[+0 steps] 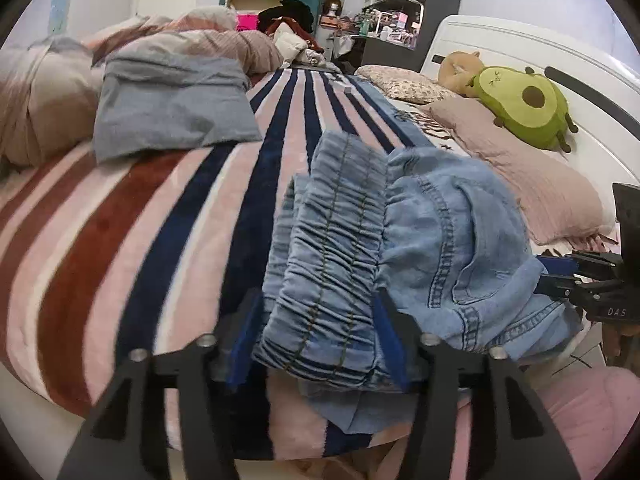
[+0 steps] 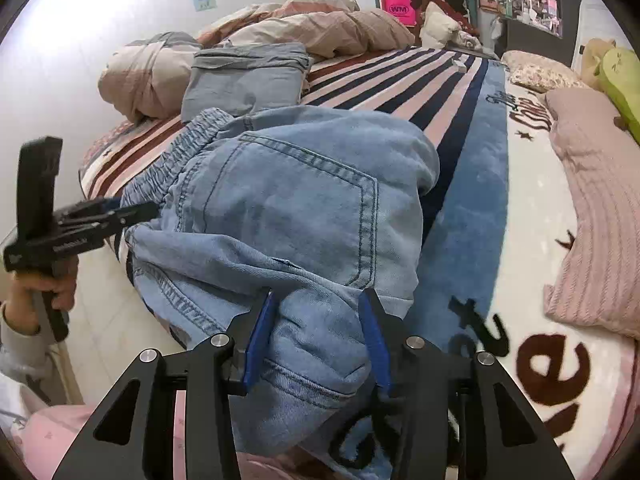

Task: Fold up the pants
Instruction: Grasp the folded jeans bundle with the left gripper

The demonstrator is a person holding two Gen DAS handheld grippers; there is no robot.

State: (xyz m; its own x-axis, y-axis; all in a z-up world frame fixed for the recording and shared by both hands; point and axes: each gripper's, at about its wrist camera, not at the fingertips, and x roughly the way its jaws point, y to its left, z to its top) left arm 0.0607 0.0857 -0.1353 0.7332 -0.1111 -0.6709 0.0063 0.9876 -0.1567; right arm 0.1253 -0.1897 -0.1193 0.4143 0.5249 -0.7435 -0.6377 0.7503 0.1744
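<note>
Light blue denim pants (image 1: pixel 424 240) lie bunched near the front edge of the striped blanket (image 1: pixel 160 208). My left gripper (image 1: pixel 316 320) has its wide jaws either side of the gathered elastic waistband (image 1: pixel 328 248). My right gripper (image 2: pixel 316 324) has its jaws either side of a thick fold of the pants (image 2: pixel 288 208) below the back pocket (image 2: pixel 296 200). Each gripper shows in the other's view, the right gripper (image 1: pixel 560 276) at the pants' right edge, the left gripper (image 2: pixel 132 212) at the waistband.
A folded grey-blue garment (image 1: pixel 172 108) lies further back on the blanket. A crumpled duvet (image 1: pixel 52 92) is at the far left. Pink pillows (image 1: pixel 532 176) and an avocado plush (image 1: pixel 524 108) lie along the white headboard (image 1: pixel 520 40) on the right. Cluttered shelves stand behind.
</note>
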